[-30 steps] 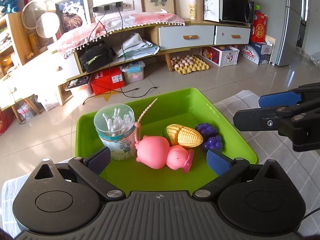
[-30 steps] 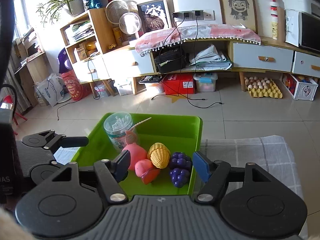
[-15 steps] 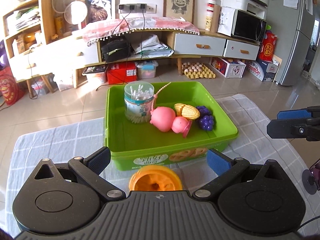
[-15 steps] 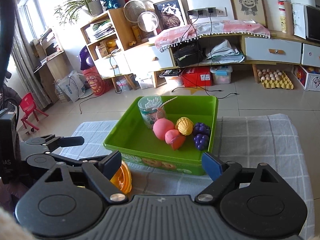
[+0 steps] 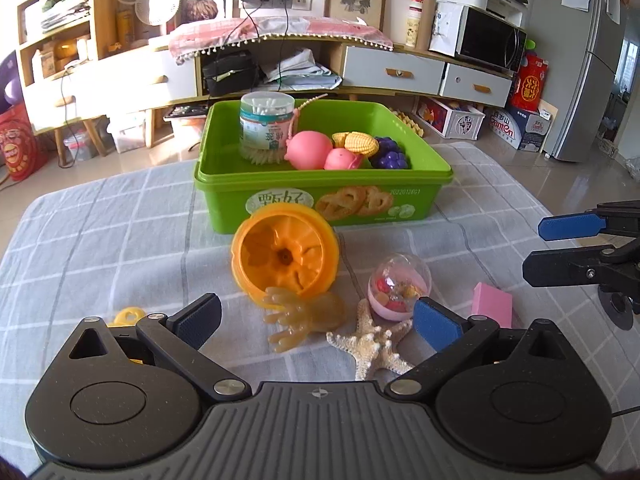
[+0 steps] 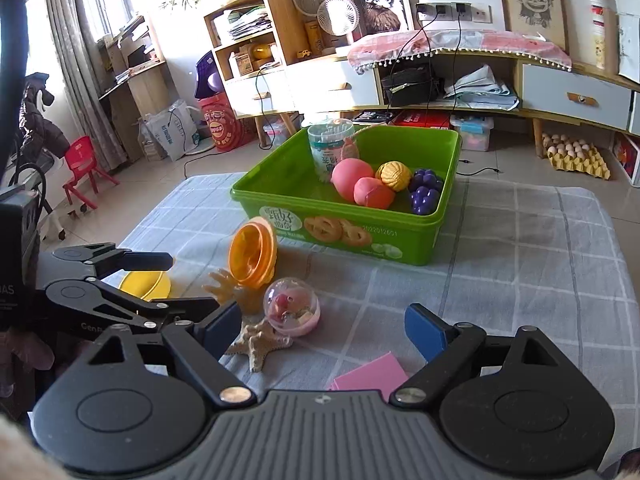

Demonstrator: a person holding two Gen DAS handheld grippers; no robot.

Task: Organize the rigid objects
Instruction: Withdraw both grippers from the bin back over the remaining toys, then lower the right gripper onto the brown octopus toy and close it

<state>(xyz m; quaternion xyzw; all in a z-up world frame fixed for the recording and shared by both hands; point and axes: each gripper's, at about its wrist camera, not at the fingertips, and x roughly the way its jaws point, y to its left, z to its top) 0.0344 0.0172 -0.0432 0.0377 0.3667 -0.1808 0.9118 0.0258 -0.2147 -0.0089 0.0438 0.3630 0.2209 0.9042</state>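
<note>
A green bin (image 5: 224, 200) on the checked cloth holds a cotton-swab jar (image 5: 266, 124), pink toy (image 5: 310, 150), corn (image 5: 358, 144) and grapes (image 5: 390, 154). In front of it lie an orange pumpkin half (image 5: 286, 254), an amber hand toy (image 5: 320, 310), a starfish (image 5: 376, 348), a clear capsule egg (image 5: 398, 286) and a pink block (image 5: 492, 304). My left gripper (image 5: 316, 316) hovers open over the hand toy and starfish, holding nothing. My right gripper (image 6: 323, 322) is open and empty, above the pink block (image 6: 372, 374), with the capsule egg (image 6: 292, 306) to its left.
A yellow lid-like piece (image 6: 144, 284) lies at the left near the left gripper (image 6: 188, 282). The cloth-covered table ends behind the bin (image 6: 400, 248). Beyond it are tiled floor, a low cabinet and shelves. Bare cloth spreads to the right of the bin.
Both grippers drew back from over the bin and sank toward the table, bringing the loose toys in front of the bin into view. The right jaws spread wider.
</note>
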